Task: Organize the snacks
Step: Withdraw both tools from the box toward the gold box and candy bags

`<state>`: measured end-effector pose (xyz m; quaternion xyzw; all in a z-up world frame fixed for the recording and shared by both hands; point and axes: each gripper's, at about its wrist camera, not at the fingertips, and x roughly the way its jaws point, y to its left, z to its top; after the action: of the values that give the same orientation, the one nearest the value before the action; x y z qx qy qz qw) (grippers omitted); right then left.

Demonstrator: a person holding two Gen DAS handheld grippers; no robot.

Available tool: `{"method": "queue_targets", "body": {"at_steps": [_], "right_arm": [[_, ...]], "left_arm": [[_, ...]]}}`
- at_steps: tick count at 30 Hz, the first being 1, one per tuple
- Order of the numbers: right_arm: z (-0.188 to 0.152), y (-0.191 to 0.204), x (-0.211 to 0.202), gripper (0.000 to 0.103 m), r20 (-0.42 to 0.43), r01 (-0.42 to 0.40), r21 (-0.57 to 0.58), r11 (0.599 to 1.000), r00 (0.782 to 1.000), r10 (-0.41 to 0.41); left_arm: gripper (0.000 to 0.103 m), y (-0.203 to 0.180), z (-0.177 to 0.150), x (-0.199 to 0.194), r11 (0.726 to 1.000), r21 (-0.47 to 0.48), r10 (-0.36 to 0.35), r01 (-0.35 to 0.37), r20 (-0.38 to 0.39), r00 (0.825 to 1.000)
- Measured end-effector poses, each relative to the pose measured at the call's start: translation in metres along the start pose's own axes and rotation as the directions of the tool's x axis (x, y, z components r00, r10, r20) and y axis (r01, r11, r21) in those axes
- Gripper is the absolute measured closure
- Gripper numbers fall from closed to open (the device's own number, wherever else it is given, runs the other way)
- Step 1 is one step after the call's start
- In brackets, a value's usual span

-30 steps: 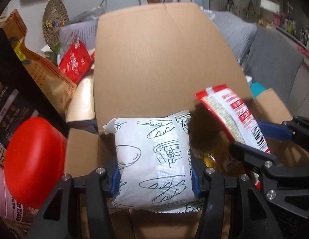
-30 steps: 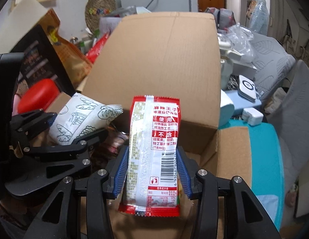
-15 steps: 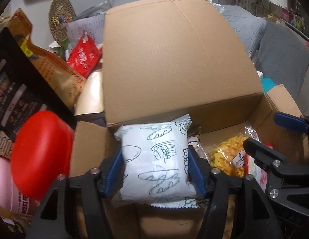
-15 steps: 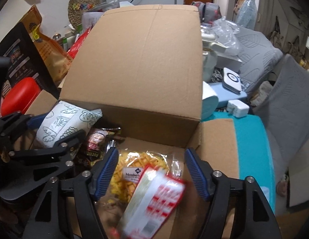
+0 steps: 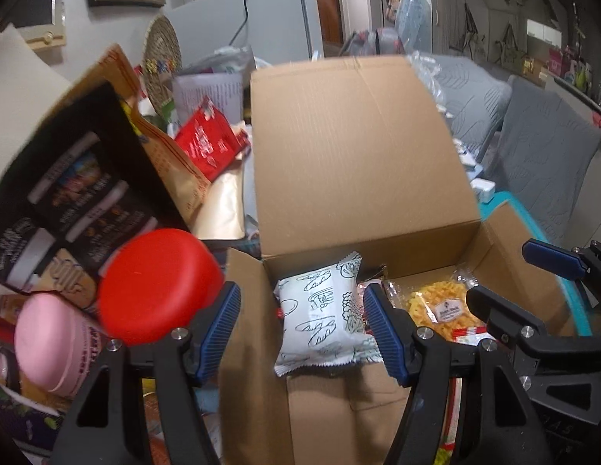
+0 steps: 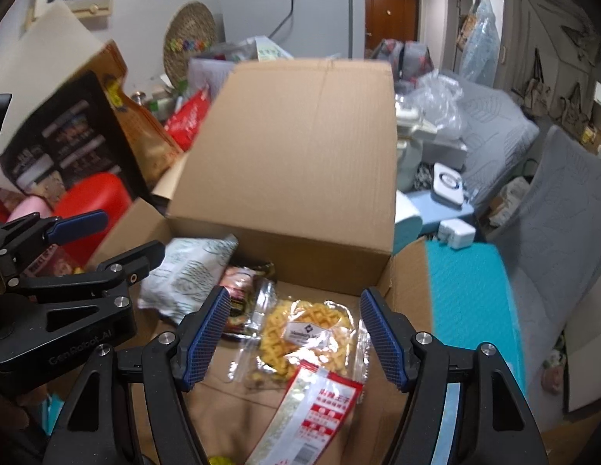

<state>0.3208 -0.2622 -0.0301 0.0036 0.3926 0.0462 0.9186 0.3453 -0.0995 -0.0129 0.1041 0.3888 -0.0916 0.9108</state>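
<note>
The open cardboard box [image 5: 354, 147] stands in front of me with its far flap upright. A white bread packet with green drawings [image 5: 323, 314] lies at the box's left end, below my open left gripper [image 5: 300, 288]; the pads do not touch it. My right gripper [image 6: 294, 294] is open above the box floor. Under it lie a red-and-white sachet [image 6: 320, 407] and a clear bag of yellow snacks [image 6: 304, 329]. A dark packet [image 6: 238, 286] lies between the bread packet [image 6: 188, 271] and the yellow bag. Each gripper shows at the edge of the other's view.
Left of the box stand a red-lidded jar [image 5: 157, 283], a pink-lidded tub [image 5: 48, 341], a black snack carton [image 5: 68, 193] and a red bag [image 5: 207, 143]. A teal surface [image 6: 467, 302] and grey padded chairs [image 5: 544, 166] are to the right.
Both grippers opened: the left let go of the bread packet, the right dropped the red-and-white sachet into the box. Both then rose and drew back from the box.
</note>
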Motion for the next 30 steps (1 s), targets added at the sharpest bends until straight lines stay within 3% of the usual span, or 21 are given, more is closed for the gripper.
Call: {"method": "queue_targets", "body": {"at_steps": [13,19,30], "right_arm": [[-0.009,0.016,-0.098,0.032,0.14,0.01,-0.013,1.0,0.99,-0.008],[-0.024,0.026,-0.146,0.032,0.206,0.041,-0.03,0.999,0.978,-0.033],[-0.059,0.029,-0.208,0.029,0.279,0.084,-0.027,0.996,0.958,-0.073]], "left_arm": [[0.038,0.006,-0.01,-0.104,1.0,-0.016,-0.024,0.027,0.147,0.989],[0.037,0.003,-0.026,-0.157,0.998,-0.009,-0.06,0.064,0.221,0.973],[0.037,-0.009,-0.053,-0.208,0.995,0.028,-0.102,0.098,0.276,0.956]]}}
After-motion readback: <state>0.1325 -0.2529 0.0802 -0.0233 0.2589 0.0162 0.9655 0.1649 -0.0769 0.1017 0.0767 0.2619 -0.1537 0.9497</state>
